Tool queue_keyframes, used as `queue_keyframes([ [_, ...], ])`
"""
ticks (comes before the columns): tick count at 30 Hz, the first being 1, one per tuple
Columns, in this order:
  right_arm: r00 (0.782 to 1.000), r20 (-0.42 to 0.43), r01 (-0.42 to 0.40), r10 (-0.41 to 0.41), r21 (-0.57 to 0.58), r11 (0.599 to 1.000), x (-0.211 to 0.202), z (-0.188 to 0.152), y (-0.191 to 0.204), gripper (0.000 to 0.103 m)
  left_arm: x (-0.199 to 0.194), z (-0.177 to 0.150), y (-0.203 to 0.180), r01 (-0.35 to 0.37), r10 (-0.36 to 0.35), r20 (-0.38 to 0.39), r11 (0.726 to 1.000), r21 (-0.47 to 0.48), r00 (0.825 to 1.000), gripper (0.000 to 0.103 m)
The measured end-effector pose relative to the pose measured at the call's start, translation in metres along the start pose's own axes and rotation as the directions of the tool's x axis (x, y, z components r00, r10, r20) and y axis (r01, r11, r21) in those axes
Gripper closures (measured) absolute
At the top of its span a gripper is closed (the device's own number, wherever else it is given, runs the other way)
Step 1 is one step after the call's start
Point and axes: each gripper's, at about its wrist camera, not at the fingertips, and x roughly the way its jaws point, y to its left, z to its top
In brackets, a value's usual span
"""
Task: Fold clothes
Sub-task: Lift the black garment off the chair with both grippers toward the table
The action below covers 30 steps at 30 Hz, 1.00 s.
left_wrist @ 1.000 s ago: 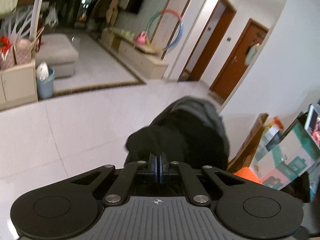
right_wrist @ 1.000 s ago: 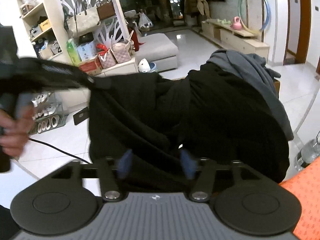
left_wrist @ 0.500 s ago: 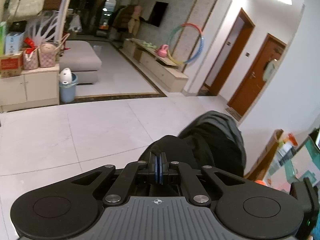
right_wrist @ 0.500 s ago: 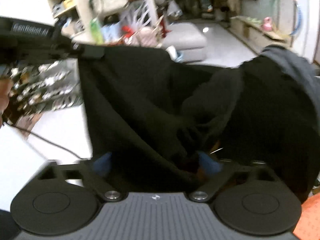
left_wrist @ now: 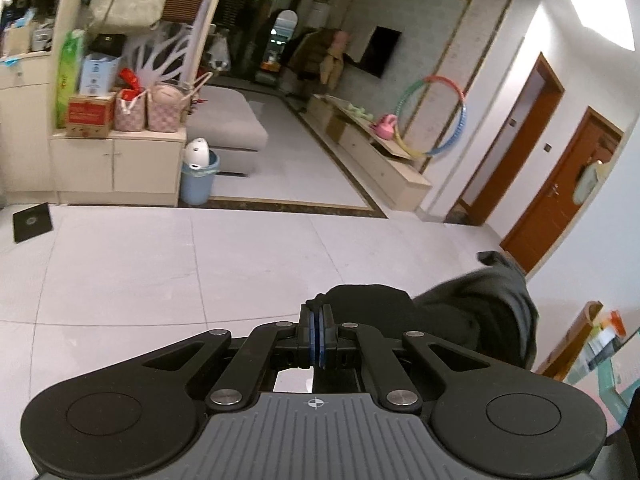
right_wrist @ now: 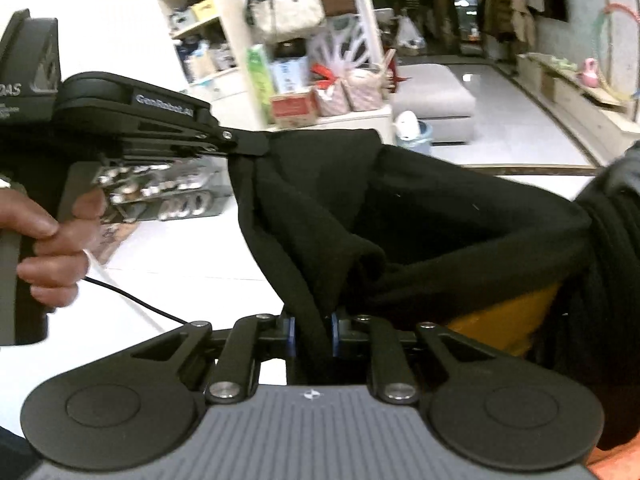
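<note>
Room: pale tiled floor (left_wrist: 168,264), cream low cabinet (left_wrist: 116,168) by a grey ottoman (left_wrist: 228,128).
Bin: light-blue plastic bin (left_wrist: 198,178) holds a white rounded object (unidentifiable).
Left gripper (left_wrist: 319,334): clenched on the black fabric garment (right_wrist: 420,216), held aloft.
Right gripper (right_wrist: 312,334): pinching a garment fold.
Hidden: yellow surface (right_wrist: 504,320) mostly covered.

In your right wrist view, upper left, the left gripper (right_wrist: 248,145) carries white lettering "GenRobot.AI" on its side; its body at the frame edge shows partial "DAS".
</note>
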Motion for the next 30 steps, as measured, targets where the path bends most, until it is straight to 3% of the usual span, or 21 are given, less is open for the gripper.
queue_keyframes([
  [10, 0.989, 0.046, -0.138, 0.139, -0.034, 0.990, -0.031, -0.001, 0.057, 0.086, -0.056, -0.013, 0.005, -0.076, 0.076, 0.051, 0.997, -0.017, 0.996, 0.099],
  [16, 0.983, 0.088, -0.161, 0.162, -0.022, 0.987, -0.076, -0.014, 0.071, 0.086, -0.092, -0.026, -0.008, -0.078, 0.078, 0.048, 0.997, -0.003, 0.996, 0.099],
  [24, 0.990, 0.128, -0.077, 0.067, 0.079, 0.994, -0.162, -0.070, 0.045, 0.087, -0.109, -0.071, -0.061, 0.075, -0.068, -0.077, 0.992, 0.098, 0.995, 0.099],
  [27, 0.990, 0.134, -0.053, 0.035, 0.130, 0.990, -0.199, -0.107, 0.037, 0.087, -0.108, -0.094, -0.095, 0.166, -0.142, -0.159, 0.975, 0.150, 0.977, 0.099],
  [30, 0.989, 0.146, -0.036, 0.008, 0.190, 0.981, -0.234, -0.143, 0.033, 0.088, -0.111, -0.120, -0.127, 0.268, -0.221, -0.240, 0.945, 0.186, 0.945, 0.099],
])
